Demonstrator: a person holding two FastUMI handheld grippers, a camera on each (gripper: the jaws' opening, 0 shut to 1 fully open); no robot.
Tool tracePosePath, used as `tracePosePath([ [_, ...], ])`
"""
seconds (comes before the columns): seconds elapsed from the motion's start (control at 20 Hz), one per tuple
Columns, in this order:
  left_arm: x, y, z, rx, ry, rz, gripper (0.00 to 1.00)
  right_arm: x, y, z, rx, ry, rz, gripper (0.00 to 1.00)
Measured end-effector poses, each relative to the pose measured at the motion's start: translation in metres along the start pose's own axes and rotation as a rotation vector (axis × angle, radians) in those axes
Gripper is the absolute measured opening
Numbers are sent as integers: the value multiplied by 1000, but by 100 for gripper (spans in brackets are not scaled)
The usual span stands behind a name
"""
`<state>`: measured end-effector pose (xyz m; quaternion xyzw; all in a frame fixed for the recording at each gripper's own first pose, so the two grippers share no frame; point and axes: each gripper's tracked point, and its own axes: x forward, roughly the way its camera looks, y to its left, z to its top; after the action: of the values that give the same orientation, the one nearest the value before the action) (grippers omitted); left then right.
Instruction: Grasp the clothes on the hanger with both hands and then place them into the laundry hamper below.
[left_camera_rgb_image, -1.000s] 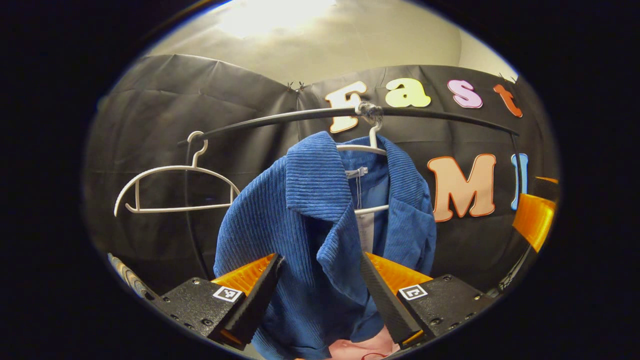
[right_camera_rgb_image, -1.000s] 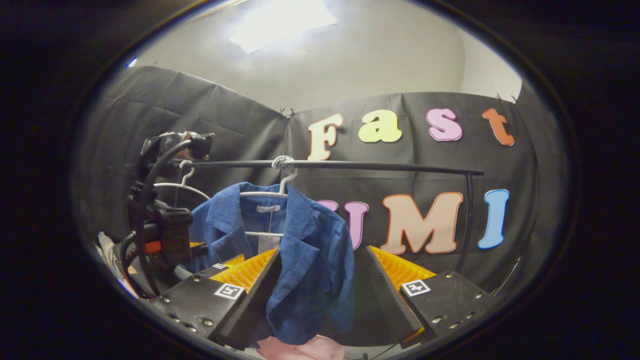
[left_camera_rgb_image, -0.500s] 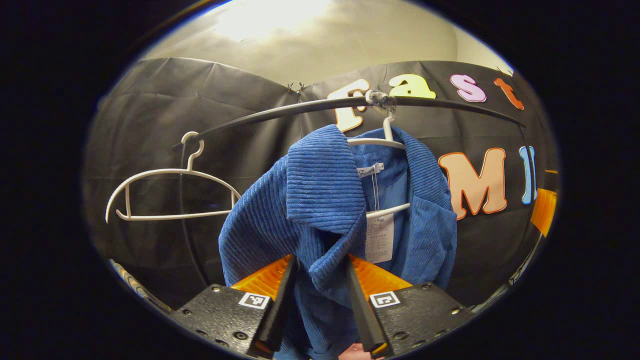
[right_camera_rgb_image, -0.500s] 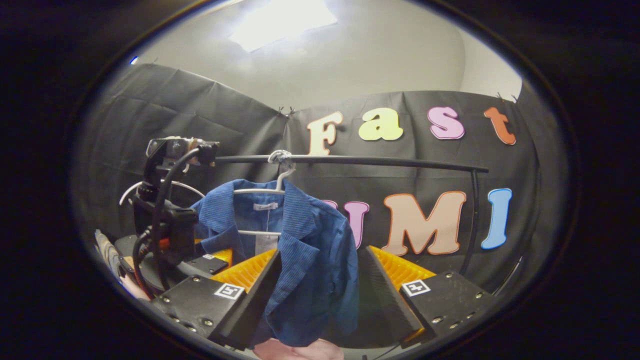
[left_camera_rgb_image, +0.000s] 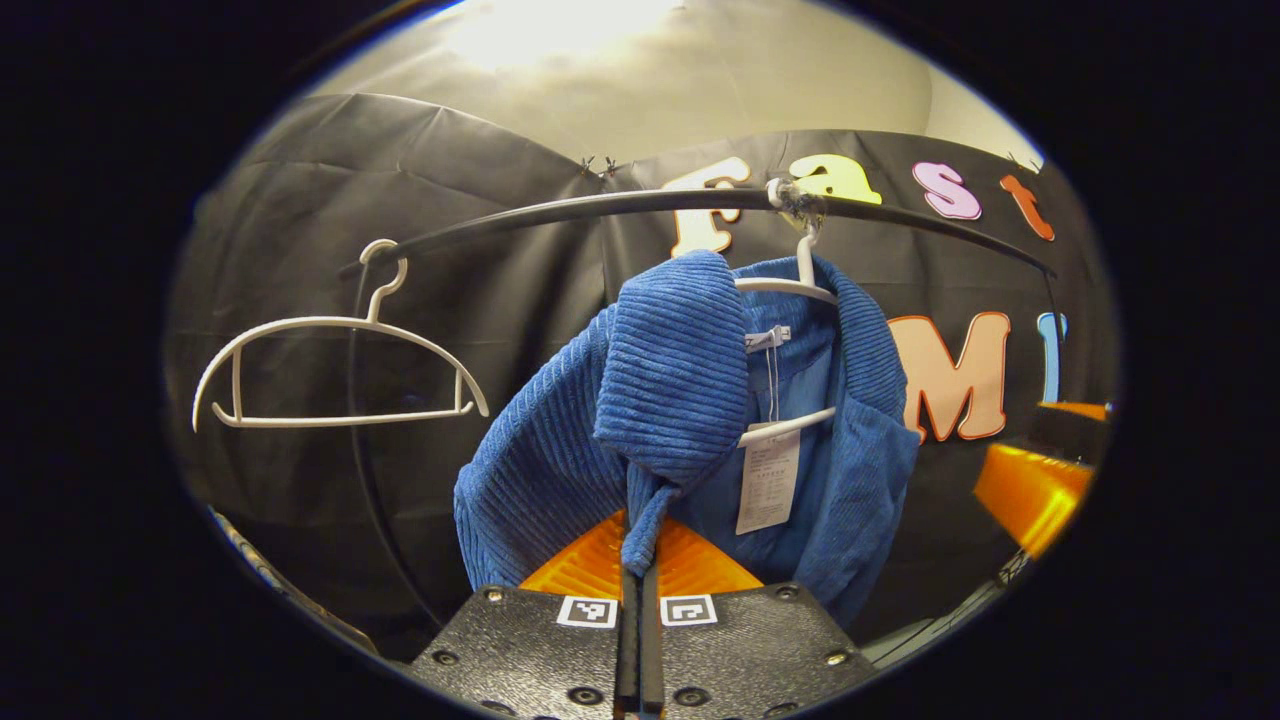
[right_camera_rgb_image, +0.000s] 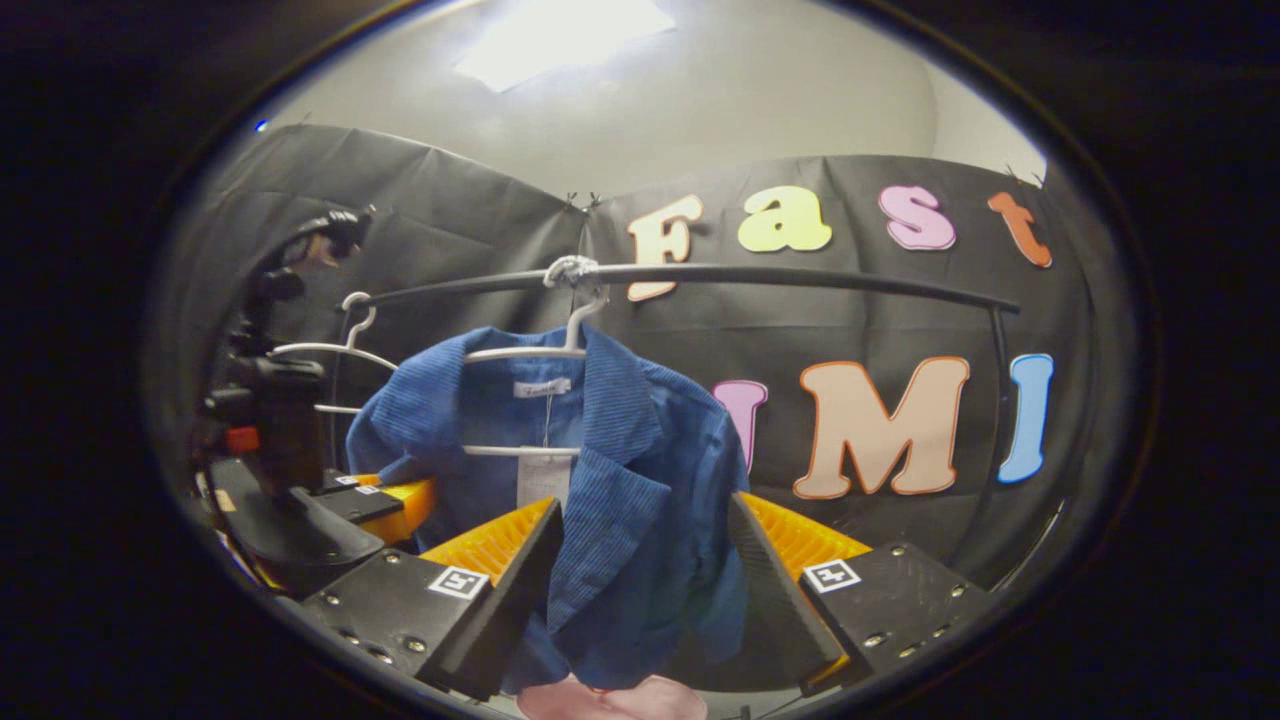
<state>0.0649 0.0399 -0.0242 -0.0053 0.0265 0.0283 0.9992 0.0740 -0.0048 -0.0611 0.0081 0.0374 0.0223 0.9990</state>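
One blue corduroy jacket hangs on a white hanger from the black rail of a clothes rack, in front of the black cloth wall. In the left gripper view its near lapel droops down to the left gripper, whose jaws are pressed together with the tip of that lapel pinched between them. A white paper tag dangles from the collar inside the open front of the jacket, just beside the pinched lapel. To the left along the same rail hangs a second, bare white hanger, well apart from the jacket.

In the right gripper view the same jacket hangs at the middle of the frame, its hanger hooked over the rail. The right gripper sits low in front of the jacket's right half with its jaws spread wide; the cloth shows between the two fingers, and whether either one touches it cannot be told. Farther off at the left of this view the left gripper reaches in toward the jacket's other side, with its dark camera mount and cable rising above it. Some pink cloth shows at the bottom edge, below the jacket's hem.
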Motion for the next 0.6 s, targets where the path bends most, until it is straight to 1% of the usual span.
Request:
tracePosePath([
  [0.05,-2,0,1,0,2,-11,0,7,2,-6,16,11,2,95],
  [0.1,-4,-1,2,-3,3,-21,0,12,7,-11,30,18,7,99],
  [0.15,-6,0,3,-6,5,-33,0,18,11,-16,43,25,13,99],
  [0.2,-7,0,3,-8,10,-44,0,24,16,-20,52,29,19,95],
  [0.25,-10,0,4,-7,13,-53,0,29,20,-23,60,35,23,99],
  [0.3,-12,0,6,-3,16,-62,0,36,24,-28,71,41,27,99],
  [0.35,-16,2,7,2,16,-68,0,42,28,-32,78,46,25,95],
  [0.45,-21,1,10,14,14,-83,0,54,32,-42,86,56,15,95],
  [0.5,-24,1,12,21,14,-89,0,59,33,-47,89,65,6,99],
  [0.6,-30,1,15,32,16,-101,1,70,34,-60,93,88,-6,100],
])
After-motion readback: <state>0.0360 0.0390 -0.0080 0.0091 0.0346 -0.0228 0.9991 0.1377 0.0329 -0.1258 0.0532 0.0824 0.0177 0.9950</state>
